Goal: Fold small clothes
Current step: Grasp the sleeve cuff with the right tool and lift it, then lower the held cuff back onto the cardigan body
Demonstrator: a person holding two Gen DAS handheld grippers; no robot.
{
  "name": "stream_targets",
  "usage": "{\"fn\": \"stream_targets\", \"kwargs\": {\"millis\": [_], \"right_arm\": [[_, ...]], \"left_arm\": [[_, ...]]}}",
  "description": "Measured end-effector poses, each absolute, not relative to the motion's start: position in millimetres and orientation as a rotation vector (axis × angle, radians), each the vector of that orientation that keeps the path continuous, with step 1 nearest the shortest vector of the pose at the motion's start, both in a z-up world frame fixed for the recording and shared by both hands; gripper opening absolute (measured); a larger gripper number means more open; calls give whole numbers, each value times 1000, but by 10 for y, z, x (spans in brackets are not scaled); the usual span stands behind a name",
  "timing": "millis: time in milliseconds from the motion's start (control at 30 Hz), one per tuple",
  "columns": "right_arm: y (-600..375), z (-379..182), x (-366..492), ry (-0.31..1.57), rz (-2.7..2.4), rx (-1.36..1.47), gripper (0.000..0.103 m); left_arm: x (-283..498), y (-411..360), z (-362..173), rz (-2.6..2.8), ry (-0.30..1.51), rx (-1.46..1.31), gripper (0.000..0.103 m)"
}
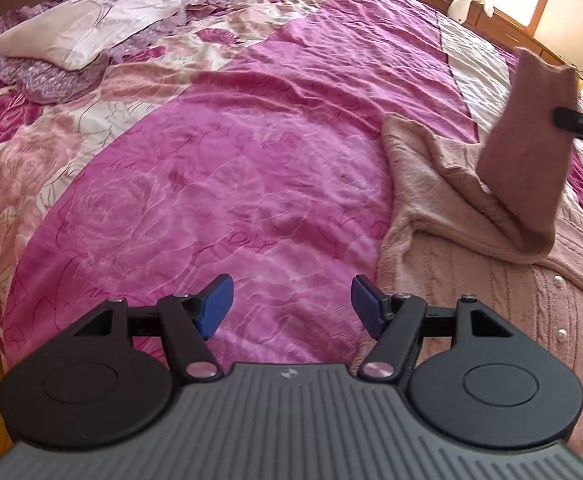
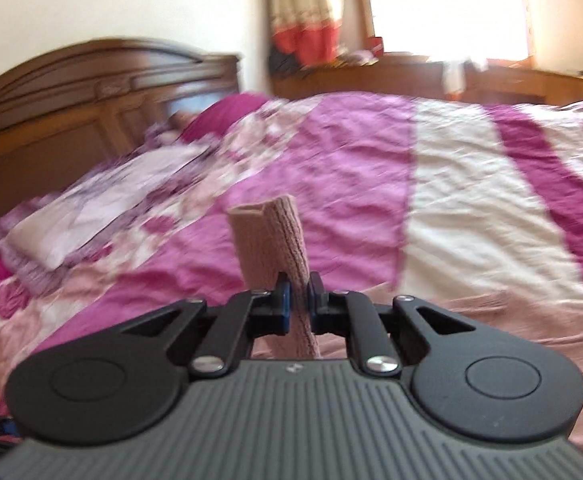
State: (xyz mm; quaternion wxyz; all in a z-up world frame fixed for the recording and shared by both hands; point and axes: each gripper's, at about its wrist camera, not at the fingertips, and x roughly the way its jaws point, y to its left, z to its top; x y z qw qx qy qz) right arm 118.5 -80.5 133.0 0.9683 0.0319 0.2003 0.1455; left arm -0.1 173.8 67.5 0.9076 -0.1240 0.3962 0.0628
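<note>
Right gripper [image 2: 299, 298] clenched on sleeve [image 2: 281, 236]; left gripper [image 1: 292, 306] released. Carry sleeve flat across cardigan [image 1: 491, 264], keeping tension.

no readable text, labels, numbers

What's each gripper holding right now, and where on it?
The right gripper is shut on the pink cardigan's sleeve, pinching it near the cuff and lifting it off the bed. The left gripper is open and holds nothing.
</note>
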Motion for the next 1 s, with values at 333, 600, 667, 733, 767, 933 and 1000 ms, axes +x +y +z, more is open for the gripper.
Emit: {"fn": "stream_targets", "kwargs": {"millis": [333,600,667,733,767,933,1000], "right_arm": [[-1747,1024,1048,406,45,175,12],[-2317,532,1049,425,-161,288,12],[-2426,463,1061,428,-190,302,12],[-2495,430,1082,452,-186,308,14],[-2515,413,1102,471,-179,308,14],[-2552,365,1059,557,-133,253,28],[-2582,366,1006,584,-133,207,34]], "left_arm": [[180,1401,777,76,810,-197,72],[330,1043,798,24,811,-114,72],[370,971,788,18,816,-101,72],[409,905,777,10,821,-90,72],[432,873,772,5,822,-83,72],[586,755,780,-8,821,-42,72],[660,723,793,-10,815,-34,72]]}}
